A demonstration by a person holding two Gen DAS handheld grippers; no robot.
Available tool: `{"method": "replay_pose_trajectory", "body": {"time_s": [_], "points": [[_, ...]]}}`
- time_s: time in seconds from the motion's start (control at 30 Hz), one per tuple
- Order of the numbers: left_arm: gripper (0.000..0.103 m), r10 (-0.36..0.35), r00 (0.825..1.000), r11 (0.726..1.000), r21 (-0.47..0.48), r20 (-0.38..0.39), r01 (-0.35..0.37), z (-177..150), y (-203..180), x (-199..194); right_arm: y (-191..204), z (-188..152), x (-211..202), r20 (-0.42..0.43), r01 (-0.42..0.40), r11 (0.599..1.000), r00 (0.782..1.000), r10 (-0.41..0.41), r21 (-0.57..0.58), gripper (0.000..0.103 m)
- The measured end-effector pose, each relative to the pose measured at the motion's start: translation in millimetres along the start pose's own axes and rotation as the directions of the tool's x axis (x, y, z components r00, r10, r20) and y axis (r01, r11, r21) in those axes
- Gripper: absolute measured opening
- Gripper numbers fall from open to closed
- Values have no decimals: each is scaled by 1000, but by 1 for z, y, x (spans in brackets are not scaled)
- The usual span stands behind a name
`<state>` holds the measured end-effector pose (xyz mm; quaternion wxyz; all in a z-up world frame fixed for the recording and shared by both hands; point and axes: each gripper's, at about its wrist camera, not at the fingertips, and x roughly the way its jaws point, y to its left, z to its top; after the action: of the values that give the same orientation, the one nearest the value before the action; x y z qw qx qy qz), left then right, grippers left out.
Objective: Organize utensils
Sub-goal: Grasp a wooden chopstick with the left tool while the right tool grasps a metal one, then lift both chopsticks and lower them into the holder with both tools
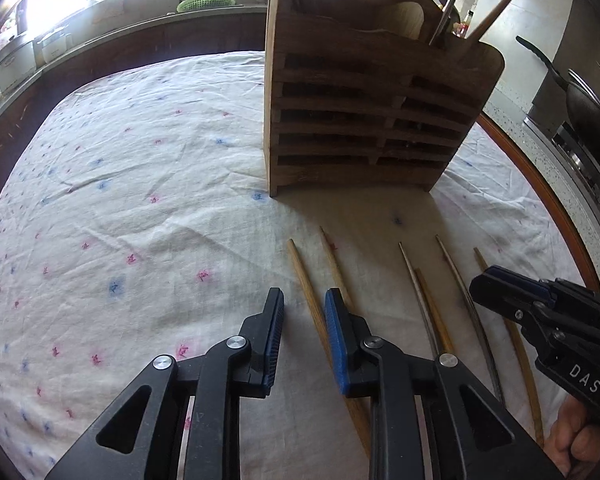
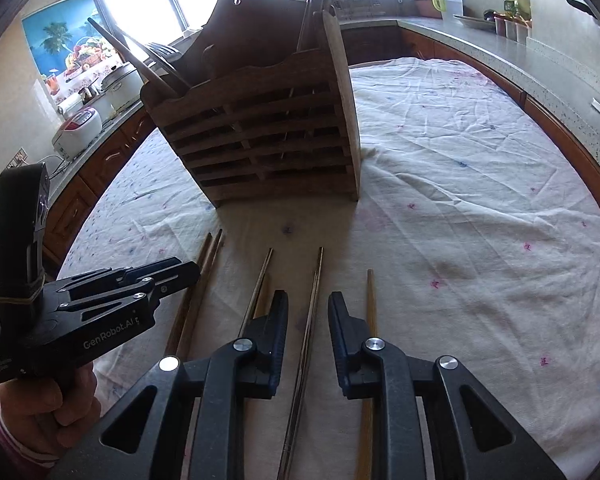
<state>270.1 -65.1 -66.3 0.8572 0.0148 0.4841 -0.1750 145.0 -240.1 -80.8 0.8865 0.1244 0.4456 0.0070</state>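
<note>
We straddle chopsticks w/ both hand-held grippers: left hand-held gripper [image 1: 303, 310] and right hand-held gripper [image 2: 308, 312] unclenched; center the steel chopstick [image 2: 306, 332] before pinching.

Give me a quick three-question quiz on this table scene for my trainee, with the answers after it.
1. Where does the wooden rack stand? A: on the flowered cloth. B: on the kitchen counter. C: in the sink.
2. True or false: all the chopsticks lying in front of the rack are wooden.
3. Fill in: between the fingers of the right tool lies a ____.

Key: 1 A. 2 False, two are metal. 3 metal chopstick, with the fingers standing apart on either side of it.
</note>
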Motion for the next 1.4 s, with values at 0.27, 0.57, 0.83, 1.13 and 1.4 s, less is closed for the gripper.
{"method": "replay_pose_trajectory", "body": {"time_s": [0.27,0.57,0.83,1.13,1.4], "points": [[21,-34,999,999,-36,-22,33,6,11,0,5,9,13,-21,20,999,1000,-21,-30,21],[8,36,999,999,0,1,-36,12,-4,10,17,17,33,-32,122,986,991,-127,-117,14],[4,-39,999,997,-58,30,41,5,5,-9,16,15,24,-20,95,992,995,-97,-82,4],[4,-147,971,987,-39,191,157,-9,18,-109,24,16,-62,136,-19,999,990,26,-51,4],[4,-220,919,972,-3,326,234,-38,37,-200,33,18,-148,324,-41,997,944,62,-70,4]]}}
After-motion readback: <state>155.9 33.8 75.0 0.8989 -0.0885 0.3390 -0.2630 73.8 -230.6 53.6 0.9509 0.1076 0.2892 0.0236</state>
